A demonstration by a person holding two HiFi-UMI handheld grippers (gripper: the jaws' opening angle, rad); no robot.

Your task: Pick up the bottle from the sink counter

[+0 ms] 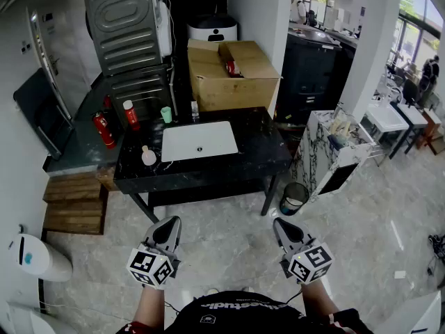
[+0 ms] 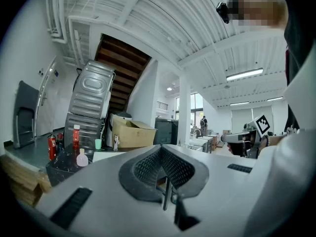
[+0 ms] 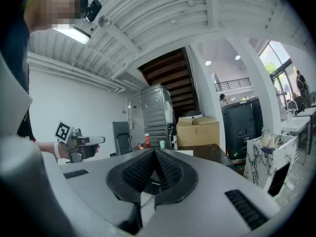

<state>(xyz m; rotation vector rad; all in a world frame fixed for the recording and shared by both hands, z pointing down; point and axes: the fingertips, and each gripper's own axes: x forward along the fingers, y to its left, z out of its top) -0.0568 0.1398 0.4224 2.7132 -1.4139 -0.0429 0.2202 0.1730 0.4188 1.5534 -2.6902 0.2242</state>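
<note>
Closest to the head camera, the left gripper (image 1: 168, 223) and the right gripper (image 1: 281, 223) hang side by side over the pale stone floor (image 1: 229, 256), well short of the furniture. Each carries its marker cube and points forward. Each gripper's own view shows its ribbed black pads pressed together with nothing between them, so both tongs are closed and empty.

Behind everything, a tall grey ribbed metal appliance (image 1: 128, 26) leans against the wall. In front of it stands the black marbled sink counter (image 1: 264, 148) on dark legs. An open brown cardboard box (image 1: 229, 74) rises at its far edge, and a white rectangular basin (image 1: 199, 140) is set into its top. Stacked wooden pallets (image 1: 73, 204) lie on the floor at the counter's left end.

On the counter, left of the basin, a tall red bottle with a white cap (image 1: 131, 115) stands upright near the back. A small pale pink round-bodied bottle (image 1: 149, 156) stands upright near the front edge, just beside the basin's front left corner. A small mint-green cup (image 1: 166, 114) sits behind the basin, near the red bottle. Both bottles are well apart from both grippers.
</note>
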